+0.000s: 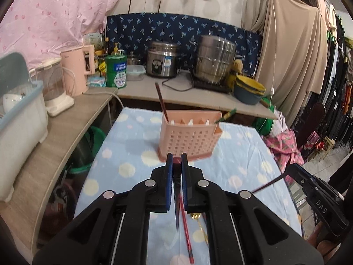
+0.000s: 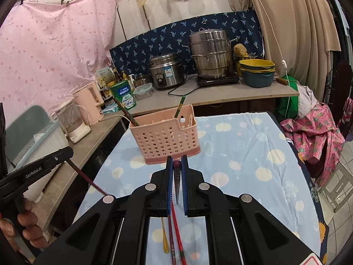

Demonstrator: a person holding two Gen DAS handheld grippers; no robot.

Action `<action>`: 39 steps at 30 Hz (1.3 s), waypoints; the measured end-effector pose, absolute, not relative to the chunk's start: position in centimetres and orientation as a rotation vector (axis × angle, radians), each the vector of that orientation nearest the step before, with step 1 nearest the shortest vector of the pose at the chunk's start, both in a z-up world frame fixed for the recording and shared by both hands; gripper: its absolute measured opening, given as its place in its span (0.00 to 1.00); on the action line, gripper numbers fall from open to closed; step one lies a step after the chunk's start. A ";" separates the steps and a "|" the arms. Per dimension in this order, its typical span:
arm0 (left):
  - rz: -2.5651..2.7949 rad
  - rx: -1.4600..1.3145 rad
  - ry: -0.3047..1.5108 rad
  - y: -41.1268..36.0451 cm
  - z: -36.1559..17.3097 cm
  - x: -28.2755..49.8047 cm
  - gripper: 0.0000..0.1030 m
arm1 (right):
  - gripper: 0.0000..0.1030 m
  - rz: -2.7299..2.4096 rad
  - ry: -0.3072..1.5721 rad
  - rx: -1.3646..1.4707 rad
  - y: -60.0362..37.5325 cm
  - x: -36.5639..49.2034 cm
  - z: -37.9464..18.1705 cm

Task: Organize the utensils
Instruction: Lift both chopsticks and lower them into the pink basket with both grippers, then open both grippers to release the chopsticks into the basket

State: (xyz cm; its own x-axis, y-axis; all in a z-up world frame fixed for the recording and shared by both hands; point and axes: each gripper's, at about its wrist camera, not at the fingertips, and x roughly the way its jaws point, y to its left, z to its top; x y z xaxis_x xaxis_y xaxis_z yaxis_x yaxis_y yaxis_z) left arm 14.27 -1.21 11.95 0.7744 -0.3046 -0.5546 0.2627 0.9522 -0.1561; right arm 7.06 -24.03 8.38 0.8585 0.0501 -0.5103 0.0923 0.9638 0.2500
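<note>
A pink perforated utensil basket (image 1: pixel 189 139) (image 2: pixel 165 137) stands on the dotted blue tablecloth (image 1: pixel 123 154). A dark chopstick (image 1: pixel 162 103) and a green-handled utensil (image 1: pixel 228 113) lean in it. My left gripper (image 1: pixel 177 156) is shut on a dark red chopstick (image 1: pixel 176 198), raised just short of the basket. My right gripper (image 2: pixel 177 159) is shut on another dark red chopstick (image 2: pixel 177 187) at about the same distance. Each gripper also shows at the edge of the other's view, with its chopstick sticking out sideways. Below lie a red chopstick (image 1: pixel 186 231), a gold fork (image 1: pixel 196 216) and a gold spoon (image 2: pixel 164 240).
A curved wooden counter (image 1: pixel 66 128) runs along the left with a blender (image 1: pixel 55 88), a pink kettle (image 1: pixel 77 70) and a dish bin (image 1: pixel 19 119). Behind the table stand a rice cooker (image 1: pixel 162 61), a steel steamer pot (image 1: pixel 214 59) and stacked bowls (image 1: pixel 249 90). Clothes hang at the right.
</note>
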 end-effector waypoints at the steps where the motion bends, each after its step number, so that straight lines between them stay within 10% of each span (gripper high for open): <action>1: -0.305 -0.074 0.599 -1.3 12.6 14.9 0.07 | 0.07 -0.022 0.530 0.273 -24.2 7.5 8.8; 25: -0.274 -0.130 0.316 -3.6 23.4 28.2 0.07 | 0.07 0.005 0.180 0.361 -26.5 23.7 20.3; 39: -0.263 -0.119 0.442 -4.8 17.2 32.0 0.07 | 0.07 -0.002 0.367 0.336 -25.6 27.5 12.6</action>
